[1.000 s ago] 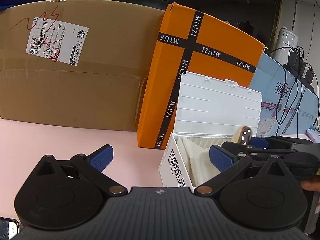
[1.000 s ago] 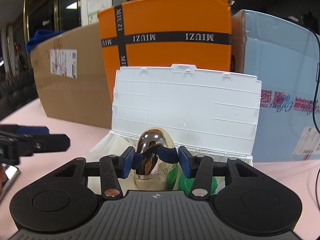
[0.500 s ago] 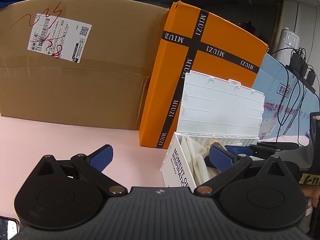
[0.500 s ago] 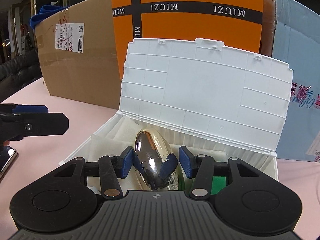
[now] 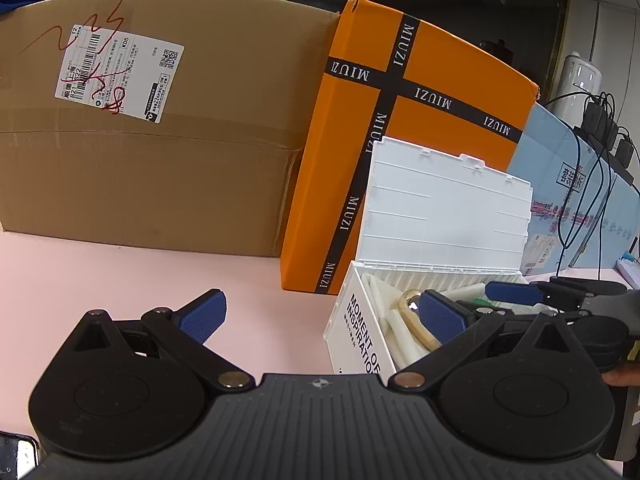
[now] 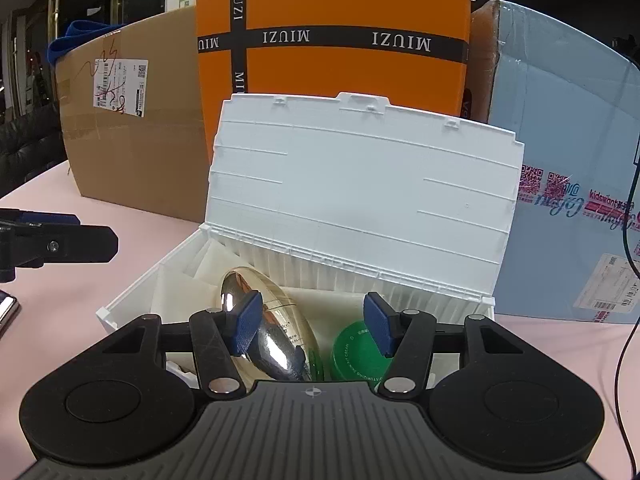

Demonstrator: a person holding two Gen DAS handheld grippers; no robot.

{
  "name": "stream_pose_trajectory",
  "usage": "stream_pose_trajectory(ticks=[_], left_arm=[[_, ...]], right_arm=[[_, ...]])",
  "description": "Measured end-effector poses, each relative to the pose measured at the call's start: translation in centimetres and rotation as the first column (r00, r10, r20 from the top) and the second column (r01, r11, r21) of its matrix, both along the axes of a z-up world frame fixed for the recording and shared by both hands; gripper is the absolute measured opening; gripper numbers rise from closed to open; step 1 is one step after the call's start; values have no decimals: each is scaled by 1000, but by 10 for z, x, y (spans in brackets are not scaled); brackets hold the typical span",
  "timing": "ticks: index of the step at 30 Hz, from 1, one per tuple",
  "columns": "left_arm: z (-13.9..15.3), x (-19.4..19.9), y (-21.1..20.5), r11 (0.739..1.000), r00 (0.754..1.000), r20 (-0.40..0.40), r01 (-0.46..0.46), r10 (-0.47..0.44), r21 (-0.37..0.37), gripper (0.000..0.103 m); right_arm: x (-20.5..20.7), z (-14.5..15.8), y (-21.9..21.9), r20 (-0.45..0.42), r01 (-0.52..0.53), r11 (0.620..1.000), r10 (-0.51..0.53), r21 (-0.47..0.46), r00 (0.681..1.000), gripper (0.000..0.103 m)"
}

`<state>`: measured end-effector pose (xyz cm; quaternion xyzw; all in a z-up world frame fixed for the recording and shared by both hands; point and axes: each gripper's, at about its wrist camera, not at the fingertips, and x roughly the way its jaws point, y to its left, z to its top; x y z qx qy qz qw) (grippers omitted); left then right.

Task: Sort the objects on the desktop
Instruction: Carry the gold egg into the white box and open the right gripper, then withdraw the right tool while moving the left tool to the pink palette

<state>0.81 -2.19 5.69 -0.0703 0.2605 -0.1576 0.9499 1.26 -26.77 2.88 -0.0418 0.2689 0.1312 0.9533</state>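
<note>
A white plastic storage box [image 6: 136, 292] stands on the pink table with its lid [image 6: 360, 196] raised. Inside it a shiny gold egg-shaped bottle [image 6: 272, 328] lies tilted beside a green round jar [image 6: 352, 356]. My right gripper [image 6: 314, 330] is open just above the box, its left pad next to the bottle, nothing held. In the left wrist view the box [image 5: 360, 332] sits at lower right with the bottle [image 5: 412, 312] partly hidden behind a blue pad. My left gripper [image 5: 324, 312] hovers open and empty over the table to the left of the box.
A brown cardboard carton [image 5: 152, 140], an orange MIUZI box [image 5: 420, 128] and a light blue box [image 6: 568, 128] line the back. Cables [image 5: 592, 184] hang at the far right. A phone corner [image 5: 16, 452] shows at lower left. Bare pink tabletop [image 5: 120, 276] lies left of the box.
My right gripper lowered the gold bottle into the white box and opened, leaving it lying tilted inside. The left gripper stayed open and barely shifted.
</note>
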Motion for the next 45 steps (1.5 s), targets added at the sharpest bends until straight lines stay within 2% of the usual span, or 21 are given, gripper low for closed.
stream_pose_trajectory(ticks=[4,9,12,14,16,21,25,31,34,38,41,45], left_arm=[[0,0,0,1000,1000,-3,0,0,1,103],[-1,0,-5,1000,1000,-9,14,-14,15,103],[-2,0,-9,1000,1000,-11,18,-18,26,103],[-3,0,-10,999,1000,-8,16,-15,29,103],[-3,0,-10,1000,1000,-5,12,-12,28,103],[-3,-2,-11,1000,1000,5,10,-10,30,103],[-2,-7,-17,1000,999,33,-2,1,18,103],[3,-27,-36,998,996,89,15,-21,67,103],[7,-43,-39,997,990,136,21,-30,68,103],[1,-70,-39,993,982,187,15,-36,114,103],[-9,-87,-39,988,983,171,36,-61,148,103],[-26,-106,-40,980,989,106,84,-105,181,103]], right_arm=[[2,0,2,-7,1,1000,-1,-21,1000,54],[-3,-3,0,-2,3,1000,-3,-5,1000,55],[-13,-4,-5,22,14,999,-15,51,1000,68],[-24,-2,-10,61,11,995,-17,103,998,72],[-37,0,-16,105,4,987,-21,163,994,82],[-66,-4,-29,176,-28,957,-24,289,984,90],[-85,-10,-36,212,-46,944,-25,326,977,98],[-102,-19,-48,214,-56,921,-30,385,976,103],[-106,-24,-51,211,-52,917,-36,395,977,103],[-111,-30,-56,201,-49,903,-42,426,979,103],[-116,-36,-58,182,-54,892,-32,449,983,103],[-119,-42,-53,146,-74,895,10,439,989,103]])
